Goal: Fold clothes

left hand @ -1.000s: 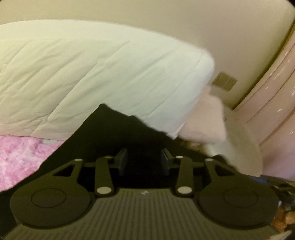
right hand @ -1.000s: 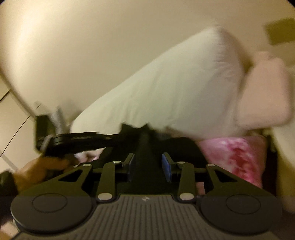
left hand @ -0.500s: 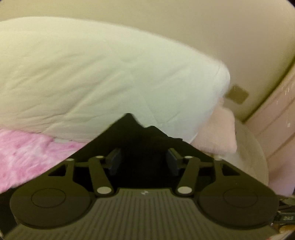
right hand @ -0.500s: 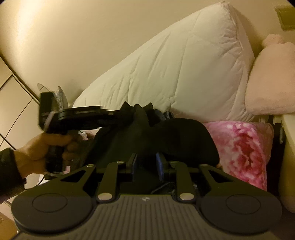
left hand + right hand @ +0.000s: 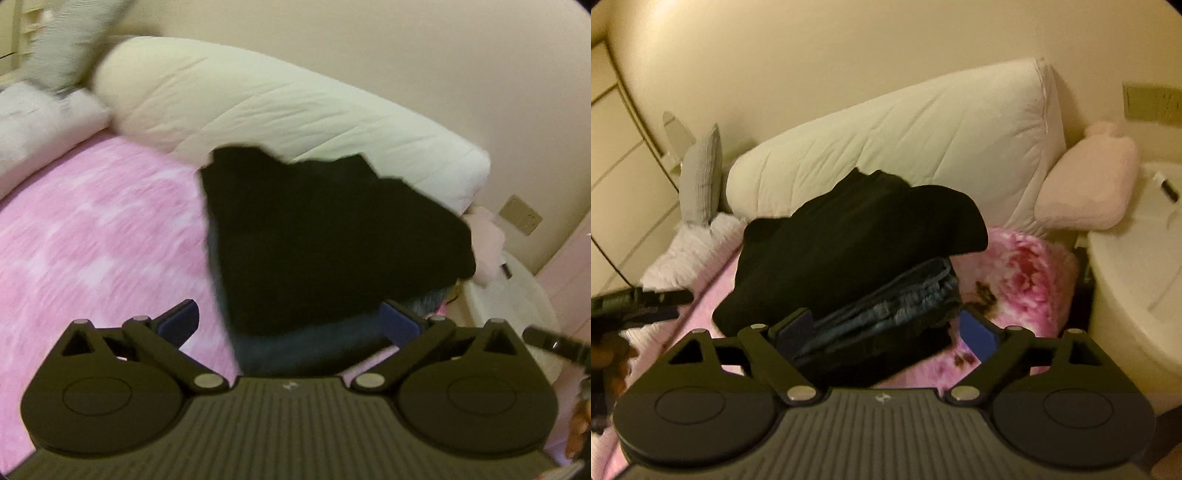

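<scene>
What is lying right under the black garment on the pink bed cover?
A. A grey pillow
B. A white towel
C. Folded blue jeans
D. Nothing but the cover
C. In the right wrist view, the black garment sits on top of folded blue jeans, whose layered denim edges stick out beneath it, above the pink bed cover.

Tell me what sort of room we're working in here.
Most likely a bedroom: the folded black garment lies on a fluffy pink blanket like a bed cover, with a big white pillow leaning against the wall and a small pink cushion beside it.
</scene>
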Tool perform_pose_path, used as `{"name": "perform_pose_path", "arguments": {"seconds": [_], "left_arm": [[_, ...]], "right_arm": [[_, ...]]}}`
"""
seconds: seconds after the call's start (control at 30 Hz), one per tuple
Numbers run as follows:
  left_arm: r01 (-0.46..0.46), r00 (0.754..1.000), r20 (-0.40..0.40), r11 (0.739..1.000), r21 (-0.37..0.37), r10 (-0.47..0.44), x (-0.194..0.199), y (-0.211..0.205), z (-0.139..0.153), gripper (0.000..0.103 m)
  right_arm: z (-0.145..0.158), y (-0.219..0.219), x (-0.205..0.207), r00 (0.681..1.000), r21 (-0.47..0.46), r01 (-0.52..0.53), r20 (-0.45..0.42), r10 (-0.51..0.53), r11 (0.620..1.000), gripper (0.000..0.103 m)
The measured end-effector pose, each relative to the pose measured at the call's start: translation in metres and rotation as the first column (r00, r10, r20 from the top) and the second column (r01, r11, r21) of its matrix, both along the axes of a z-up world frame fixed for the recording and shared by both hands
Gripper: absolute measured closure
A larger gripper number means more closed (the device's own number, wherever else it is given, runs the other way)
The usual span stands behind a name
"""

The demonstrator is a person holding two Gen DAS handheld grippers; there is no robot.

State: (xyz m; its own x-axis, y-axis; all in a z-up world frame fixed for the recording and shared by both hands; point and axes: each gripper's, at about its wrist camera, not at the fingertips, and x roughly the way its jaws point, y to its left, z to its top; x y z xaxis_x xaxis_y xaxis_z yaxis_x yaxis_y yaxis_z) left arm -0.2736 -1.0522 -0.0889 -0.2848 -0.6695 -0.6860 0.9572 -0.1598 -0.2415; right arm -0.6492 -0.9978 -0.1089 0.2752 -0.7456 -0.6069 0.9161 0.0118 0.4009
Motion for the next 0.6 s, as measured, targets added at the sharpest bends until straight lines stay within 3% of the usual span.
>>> {"name": "perform_pose_path", "arguments": {"seconds": [0.1, 0.2, 0.27, 0.4, 0.6], "left_arm": [[-0.134, 0.989, -0.066, 0.991, 0.012, 0.134, 0.006, 0.062, 0.006, 0.001], [-0.182, 0.983, -0.036, 0.983, -0.005, 0.182, 0.001, 0.120, 0.022, 0.001], [-0.171, 0.985, -0.010, 0.984, -0.038, 0.171, -0.003, 0.155, 0.034, 0.001], [-0.134, 0.990, 0.051, 0.991, -0.031, 0.135, -0.015, 0.201, 0.050, 0.001], [-0.161, 0.985, 0.058, 0.985, -0.069, 0.165, -0.030, 0.242, 0.070, 0.001]], "right_arm": [[0.019, 0.031, 0.016, 0.999, 0.014, -0.018, -0.045, 0.018, 1.000, 0.014], [0.040, 0.064, 0.031, 0.995, 0.030, -0.040, -0.091, 0.042, 0.999, 0.014], [0.051, 0.082, 0.036, 0.992, 0.041, -0.050, -0.111, 0.054, 0.998, 0.014], [0.073, 0.116, 0.048, 0.984, 0.049, -0.056, -0.169, 0.063, 0.997, 0.014], [0.098, 0.153, 0.062, 0.959, 0.062, -0.089, -0.265, 0.102, 0.994, 0.014]]}}
